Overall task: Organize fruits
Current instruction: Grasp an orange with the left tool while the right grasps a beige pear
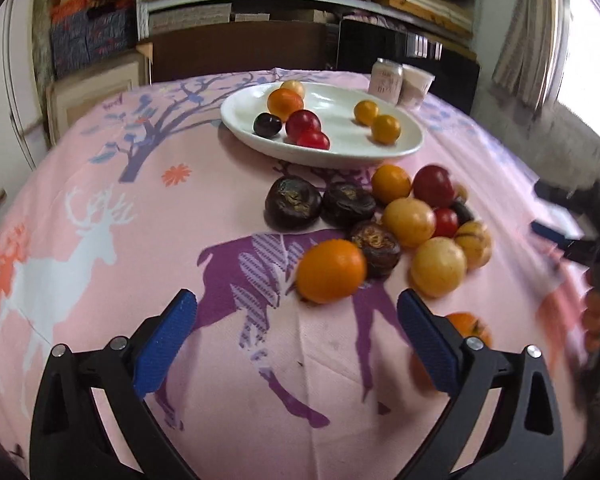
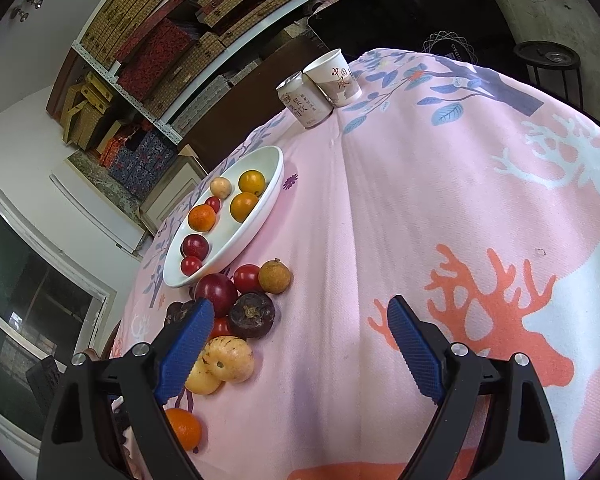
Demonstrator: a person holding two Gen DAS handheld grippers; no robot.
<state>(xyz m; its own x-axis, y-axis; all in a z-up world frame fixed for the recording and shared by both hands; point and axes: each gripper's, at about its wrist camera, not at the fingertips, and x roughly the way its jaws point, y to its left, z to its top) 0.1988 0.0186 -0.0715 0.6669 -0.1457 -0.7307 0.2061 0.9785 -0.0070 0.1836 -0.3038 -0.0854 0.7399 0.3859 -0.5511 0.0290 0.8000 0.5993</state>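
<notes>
— Fruits lie in two groups on our pink deer-print tablecloth (image 1: 100, 184): seven on the white oval plate (image 1: 380, 156), the rest heaped loose on the cloth just in front of it.

— What do we count on the plate?

— An orange (image 1: 285, 103) with a pale fruit behind it, a dark plum (image 1: 267, 125), two red ones touching, and two yellow-orange ones apart on the other half.

— And the loose pile?

— Three dark brown, wrinkled fruits (image 1: 293, 202), red and yellow ones packed against them, a striped pale one at the far edge. One large orange fruit (image 1: 331, 271) sits nearest our left gripper (image 1: 296, 340), just beyond its fingertips.

— How do our jaws stand?

— Both pairs are spread wide and hold nothing. The left gripper's blue pads (image 1: 166, 344) have bare cloth between them. The right gripper (image 2: 300, 344) hangs over bare cloth too, with the pile at its left finger: that finger covers part of a pale yellow fruit (image 2: 228, 360) and a dark one.

— What else is around?

— A can (image 2: 306, 104) and a paper cup (image 2: 336, 76) stand touching each other at the table's far edge, beyond the plate. Another orange fruit (image 1: 470, 326) lies half hidden behind the left gripper's right finger. Shelves of boxes (image 2: 152, 52) fill the wall behind.
</notes>
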